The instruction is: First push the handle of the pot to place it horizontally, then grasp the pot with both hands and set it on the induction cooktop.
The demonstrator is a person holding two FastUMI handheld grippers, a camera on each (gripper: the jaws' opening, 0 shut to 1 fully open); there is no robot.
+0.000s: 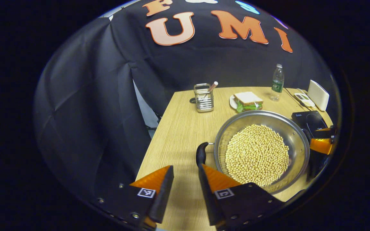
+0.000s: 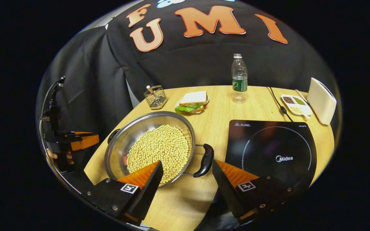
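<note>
Near the table's front edge, hovering with right gripper jaws wide, empty, bracketing the pot handle just beyond; left gripper likewise gaping beside the opposite handle; induction cooktop waiting rightward.

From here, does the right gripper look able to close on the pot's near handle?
Probably yes. The right gripper's tongs are open, and the black handle sits just ahead between them, sticking out from the pot with bare table beneath. Nothing lies in between.
</note>
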